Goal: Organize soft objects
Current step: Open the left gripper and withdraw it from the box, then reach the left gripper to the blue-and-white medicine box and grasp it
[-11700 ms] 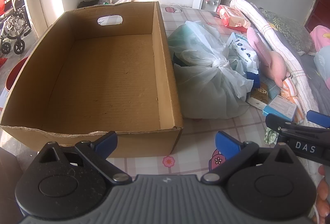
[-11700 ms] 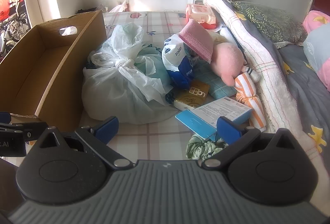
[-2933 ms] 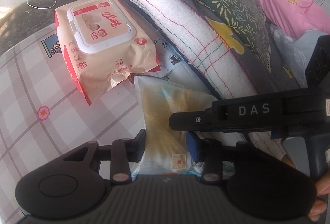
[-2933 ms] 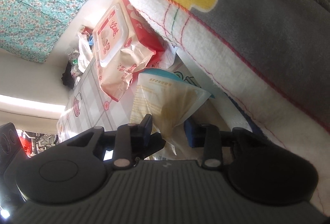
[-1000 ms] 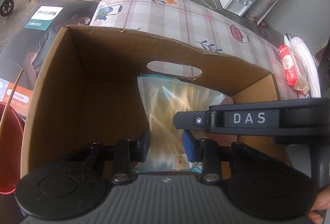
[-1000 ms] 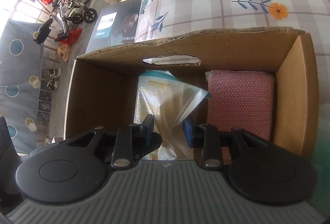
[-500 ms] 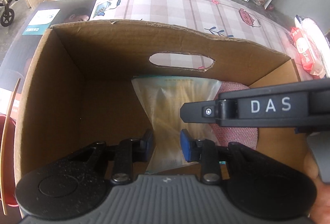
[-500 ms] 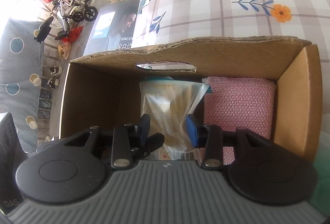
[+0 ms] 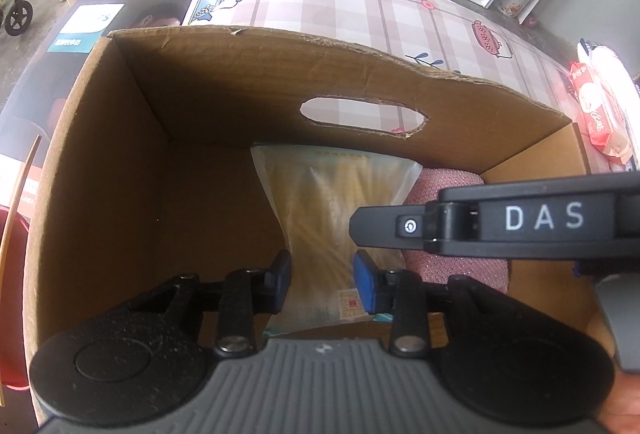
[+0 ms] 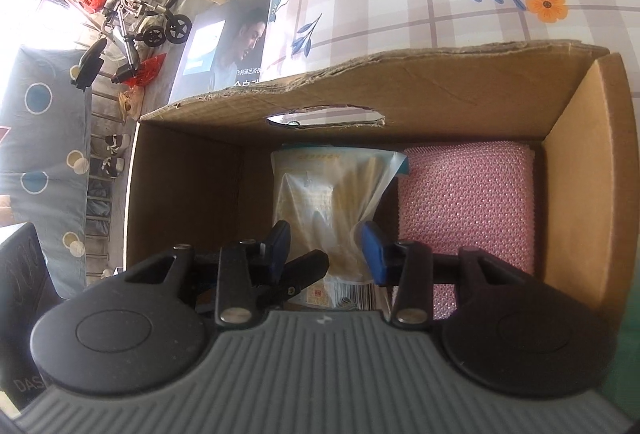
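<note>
I am looking down into the cardboard box [image 9: 120, 202], where the clear plastic packet [image 9: 332, 210] is lying on the floor of the box, its top against the wall with the handle cutout [image 9: 362, 115] and its side just beside the pink knitted pad [image 10: 466, 202] in the right corner. My left gripper [image 9: 322, 276] is opening around the packet's lower end — the film is pinched in at the waist there, but I cannot tell if the pads are touching it. My right gripper [image 10: 326, 246] is opening too, and its pads are standing clear of the film on both sides. The packet is looking light and floppy, with slippery, crinkly film — I judge it would sag from one end. The sealed bottom edge, near the printed label [image 10: 318, 292], seems the firmest place to hold.
</note>
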### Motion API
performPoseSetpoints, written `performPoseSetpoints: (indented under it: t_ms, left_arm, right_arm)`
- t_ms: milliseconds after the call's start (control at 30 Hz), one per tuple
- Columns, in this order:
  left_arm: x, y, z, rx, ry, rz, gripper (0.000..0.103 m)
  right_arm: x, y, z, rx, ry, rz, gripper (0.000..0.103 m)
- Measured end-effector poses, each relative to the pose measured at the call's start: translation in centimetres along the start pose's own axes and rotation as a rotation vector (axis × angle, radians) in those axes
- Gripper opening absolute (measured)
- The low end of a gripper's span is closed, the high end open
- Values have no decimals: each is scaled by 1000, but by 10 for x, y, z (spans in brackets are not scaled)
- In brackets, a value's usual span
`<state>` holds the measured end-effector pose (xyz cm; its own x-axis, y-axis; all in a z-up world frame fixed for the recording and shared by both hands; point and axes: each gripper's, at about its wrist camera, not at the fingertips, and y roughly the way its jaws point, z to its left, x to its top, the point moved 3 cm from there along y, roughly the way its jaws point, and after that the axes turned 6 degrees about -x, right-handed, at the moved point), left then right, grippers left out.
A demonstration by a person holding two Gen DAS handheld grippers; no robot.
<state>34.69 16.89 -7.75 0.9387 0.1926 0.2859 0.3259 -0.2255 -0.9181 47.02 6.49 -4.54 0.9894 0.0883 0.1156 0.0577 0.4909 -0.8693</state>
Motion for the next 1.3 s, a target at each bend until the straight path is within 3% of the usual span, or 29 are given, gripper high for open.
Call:
performPoseSetpoints:
  t_ms: [67, 133, 200, 500, 767, 1033, 1300]
  left_arm:
    - [-1, -2, -3, 2, 7, -5, 55]
    - [-3, -9, -7, 4, 23, -37, 58]
    - [-4, -16, -11, 9, 33, -57, 67]
    - [-21, -72, -42, -5, 62, -202, 78]
    - [-46, -111, -99, -83, 146, -284, 81]
    - [-70, -105, -171, -179, 282, -259, 81]
    - [-100, -69, -246, -271, 412, -154, 80]
  right_arm:
    - [-2, -12, 1, 14, -1, -31, 41]
    - [-8, -29, 2, 40, -5, -83, 43]
    - [-17, -49, 2, 64, -8, -137, 45]
    - [-68, -143, -26, 114, -39, -311, 47]
    - [-107, -228, -94, 18, -38, -420, 49]
    - [-151, -281, -193, -104, 93, -467, 50]
    - [-194, -291, -275, -126, 263, -450, 51]
